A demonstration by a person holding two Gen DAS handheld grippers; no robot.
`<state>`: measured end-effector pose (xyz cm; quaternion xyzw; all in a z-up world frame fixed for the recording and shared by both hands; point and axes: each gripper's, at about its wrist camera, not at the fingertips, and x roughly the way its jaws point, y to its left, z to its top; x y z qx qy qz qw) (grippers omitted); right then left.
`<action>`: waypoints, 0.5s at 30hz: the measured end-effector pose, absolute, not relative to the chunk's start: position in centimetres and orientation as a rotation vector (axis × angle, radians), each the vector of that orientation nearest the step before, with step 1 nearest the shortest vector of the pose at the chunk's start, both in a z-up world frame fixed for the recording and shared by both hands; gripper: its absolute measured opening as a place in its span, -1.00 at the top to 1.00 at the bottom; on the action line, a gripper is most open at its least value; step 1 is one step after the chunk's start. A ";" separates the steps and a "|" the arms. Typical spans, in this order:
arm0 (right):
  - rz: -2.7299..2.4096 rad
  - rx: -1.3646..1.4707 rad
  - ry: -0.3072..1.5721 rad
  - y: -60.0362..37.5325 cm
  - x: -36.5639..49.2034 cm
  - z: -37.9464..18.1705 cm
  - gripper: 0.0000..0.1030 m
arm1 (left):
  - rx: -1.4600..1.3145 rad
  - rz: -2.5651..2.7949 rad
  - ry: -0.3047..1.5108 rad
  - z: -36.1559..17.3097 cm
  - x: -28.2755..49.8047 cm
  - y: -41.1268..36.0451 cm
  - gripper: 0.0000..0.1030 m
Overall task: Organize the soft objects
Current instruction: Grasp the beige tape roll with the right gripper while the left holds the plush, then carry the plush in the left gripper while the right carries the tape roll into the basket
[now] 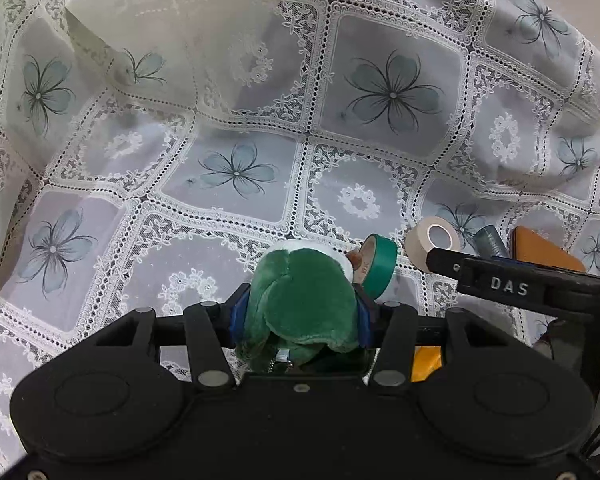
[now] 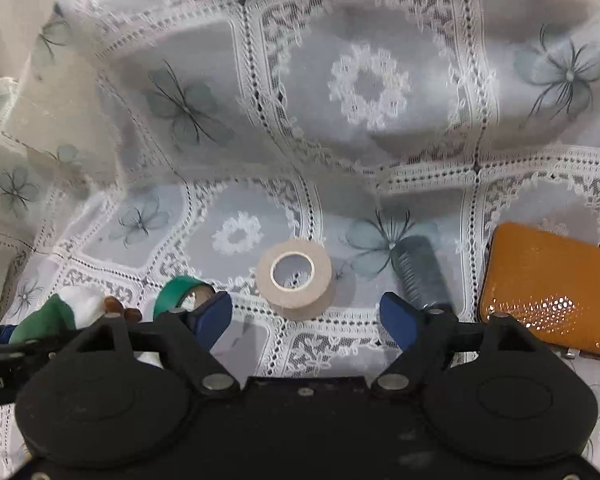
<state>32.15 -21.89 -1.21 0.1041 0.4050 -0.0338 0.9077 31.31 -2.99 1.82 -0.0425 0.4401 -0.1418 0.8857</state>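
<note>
Nearest in the left wrist view, the left gripper (image 1: 300,312) is pinched on a green plush toy (image 1: 300,300), its blue pads pressed into the plush from both sides so that the toy bulges between them above the lace cloth (image 1: 236,120). The toy's white part and small brown bits poke out just beyond the pads, right beside a green tape roll (image 1: 380,266) standing on its edge. In the right wrist view the right gripper (image 2: 306,316) is spread wide with nothing between its blue pads; no earlier picture is given to compare. Just beyond its fingertips a beige tape roll (image 2: 296,278) lies flat on the cloth-covered bench. Taking that beige roll as the landmark, the green roll and the held plush toy are to its left, a dark grey ribbed cylinder (image 2: 418,276) lies to its right, and an orange flat case (image 2: 548,288) lies further right, past the cylinder. Beyond the beige roll the cloth runs on in squares of lace rings and pale blue-green flowers, rising into loose folds at the far side.
</note>
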 end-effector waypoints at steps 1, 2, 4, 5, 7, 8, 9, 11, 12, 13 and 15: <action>-0.077 0.213 0.846 -21.9 32.3 -1.2 -0.54 | -0.090 -0.298 0.914 1.8 31.3 -3.0 0.03; -0.090 0.212 0.853 -21.9 32.5 -1.1 -0.54 | -0.090 -0.300 0.911 1.9 31.2 -3.0 0.03; -0.108 0.205 0.875 -21.8 33.2 -1.0 -0.54 | -0.088 -0.302 0.906 1.9 31.1 -3.1 0.03; -0.122 0.196 0.884 -21.6 33.6 -1.0 -0.53 | -0.086 -0.304 0.904 2.0 31.1 -3.1 0.03; -0.135 0.162 0.899 -21.2 34.5 -1.1 -0.50 | -0.086 -0.306 0.902 2.0 31.0 -3.2 0.03; -0.137 0.146 0.912 -20.9 35.1 -1.2 -0.46 | -0.086 -0.306 0.900 2.0 31.0 -3.2 0.03; -0.142 0.134 0.934 -20.7 35.7 -1.5 -0.42 | -0.086 -0.306 0.898 2.1 31.0 -3.1 0.03; -0.137 0.135 0.956 -20.6 36.5 -1.9 -0.22 | -0.086 -0.304 0.895 2.1 30.9 -3.1 0.03; -0.129 0.140 0.963 -20.5 36.8 -2.0 -0.13 | -0.088 -0.305 0.895 2.2 30.9 -3.1 0.03; -0.111 0.147 0.966 -20.5 37.0 -2.0 0.08 | -0.089 -0.307 0.894 2.2 30.9 -3.1 0.03; -0.105 0.133 0.965 -20.2 37.1 -2.0 0.09 | -0.088 -0.309 0.890 2.3 30.7 -3.1 0.03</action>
